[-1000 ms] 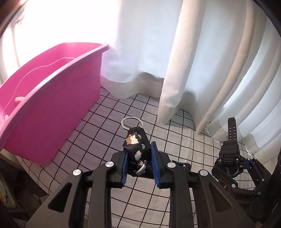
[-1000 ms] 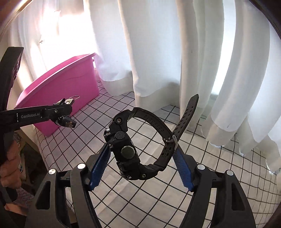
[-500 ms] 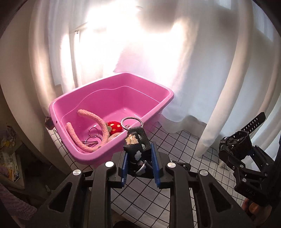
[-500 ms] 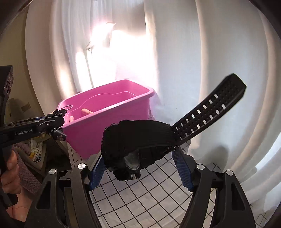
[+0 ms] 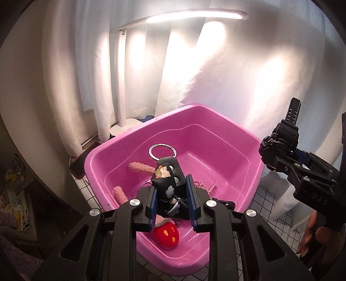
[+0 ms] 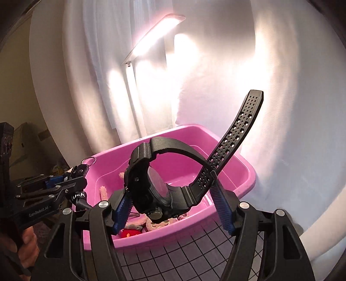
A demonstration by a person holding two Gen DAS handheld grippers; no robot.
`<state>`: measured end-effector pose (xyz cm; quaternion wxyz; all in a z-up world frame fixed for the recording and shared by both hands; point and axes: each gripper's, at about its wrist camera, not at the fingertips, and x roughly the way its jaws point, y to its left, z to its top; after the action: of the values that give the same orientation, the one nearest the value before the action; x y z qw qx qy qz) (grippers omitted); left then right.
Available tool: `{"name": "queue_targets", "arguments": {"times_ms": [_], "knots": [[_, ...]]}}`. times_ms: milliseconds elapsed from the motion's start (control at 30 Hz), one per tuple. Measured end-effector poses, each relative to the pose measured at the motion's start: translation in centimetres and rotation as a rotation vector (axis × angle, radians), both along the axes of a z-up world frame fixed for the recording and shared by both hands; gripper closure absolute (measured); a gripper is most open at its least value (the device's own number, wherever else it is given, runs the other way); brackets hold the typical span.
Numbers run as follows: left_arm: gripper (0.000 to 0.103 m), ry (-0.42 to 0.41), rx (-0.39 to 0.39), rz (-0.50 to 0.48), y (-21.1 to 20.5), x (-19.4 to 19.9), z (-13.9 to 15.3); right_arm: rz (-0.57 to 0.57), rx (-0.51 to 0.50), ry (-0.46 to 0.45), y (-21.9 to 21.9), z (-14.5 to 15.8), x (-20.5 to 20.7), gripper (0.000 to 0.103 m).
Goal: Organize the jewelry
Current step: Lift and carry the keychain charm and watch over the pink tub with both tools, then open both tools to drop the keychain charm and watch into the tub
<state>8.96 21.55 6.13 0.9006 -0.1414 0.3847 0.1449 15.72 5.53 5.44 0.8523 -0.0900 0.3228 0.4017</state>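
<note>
While the left gripper (image 5: 171,202) hangs over the near part of the pink tub (image 5: 227,138), its blue pads (image 5: 154,203) are clamped on a black keychain (image 5: 167,183), whose steel ring (image 5: 162,151) stands up above the jaws. Inside the tub lie a fuzzy pink strap (image 5: 140,167) toward the left wall, a red plush (image 5: 166,235) by the near rim, and a beaded chain (image 5: 205,186) further right. Behind the tub's left corner stands a lit lamp (image 5: 194,16) against white curtains (image 5: 248,75). The tub sits on a grid cloth (image 6: 183,257). To the right, the right gripper (image 6: 172,207) grips a black watch (image 6: 151,190) just over the tub's near right rim, one strap (image 6: 237,129) sticking upward.
</note>
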Motion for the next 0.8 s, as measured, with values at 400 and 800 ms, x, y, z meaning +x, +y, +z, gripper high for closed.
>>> {"name": "queue_targets", "arguments": {"times_ms": [400, 800], "knots": [[0.080, 0.204, -0.082, 0.039, 3.8, 5.1, -5.4, 0.009, -0.171, 0.154, 7.5, -3.8, 6.3, 0.038], [0.079, 0.336, -0.174, 0.087, 4.8, 7.8, -8.3, -0.021, -0.313, 0.286, 12.3, -6.8, 9.9, 0.038]]}}
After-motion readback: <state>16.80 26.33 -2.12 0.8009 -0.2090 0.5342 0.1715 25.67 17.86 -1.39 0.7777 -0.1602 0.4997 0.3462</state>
